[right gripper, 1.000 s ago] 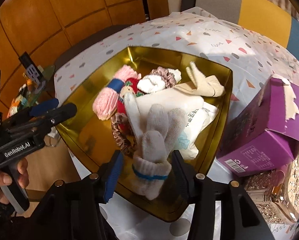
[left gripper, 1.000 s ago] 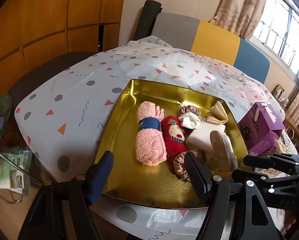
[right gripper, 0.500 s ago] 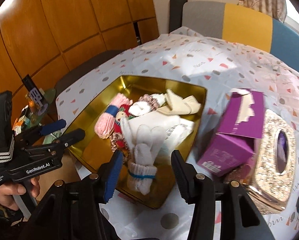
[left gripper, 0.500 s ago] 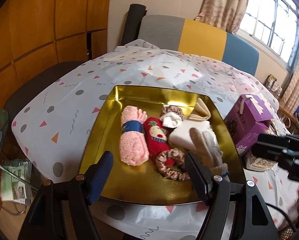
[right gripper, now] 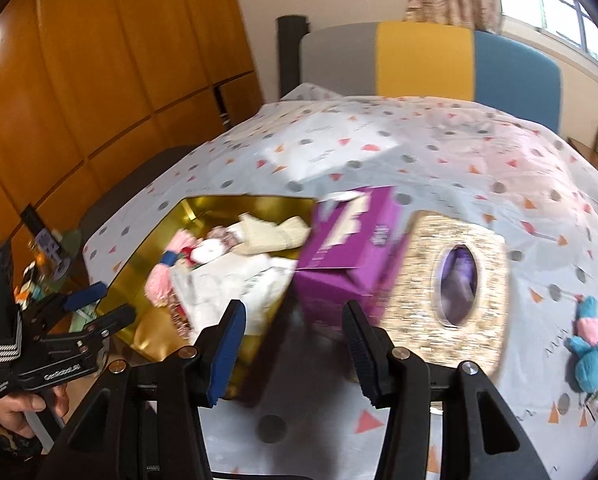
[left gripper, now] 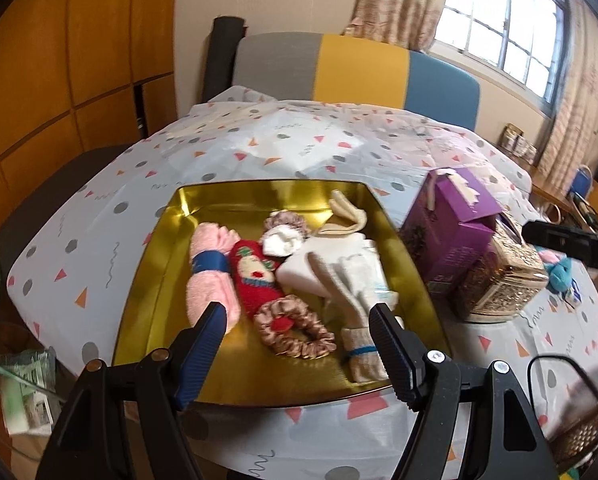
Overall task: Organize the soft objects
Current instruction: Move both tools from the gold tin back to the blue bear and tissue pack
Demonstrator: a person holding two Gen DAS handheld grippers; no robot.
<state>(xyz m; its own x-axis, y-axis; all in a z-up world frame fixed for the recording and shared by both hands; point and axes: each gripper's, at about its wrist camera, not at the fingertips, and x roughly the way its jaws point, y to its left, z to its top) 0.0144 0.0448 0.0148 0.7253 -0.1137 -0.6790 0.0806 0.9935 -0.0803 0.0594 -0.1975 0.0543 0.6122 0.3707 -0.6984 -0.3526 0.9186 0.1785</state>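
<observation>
A gold tray on the dotted tablecloth holds a pink sock roll, a red sock, a satin scrunchie, a white glove, a white pack and a beige cloth. My left gripper hovers open over the tray's near edge, nothing between its fingers. My right gripper is open and empty too, in front of the purple box, with the tray to its left. A blue plush toy lies on the cloth at the far right.
A glittery gold tissue box stands right of the purple box. A hand holds the left gripper off the table's left corner. A grey, yellow and blue chair back stands behind the table. Wooden panels line the left wall.
Both grippers have drawn back and risen. The right view has swung right, off the white glove and onto the purple box and tissue box. The glove stays in the tray.
</observation>
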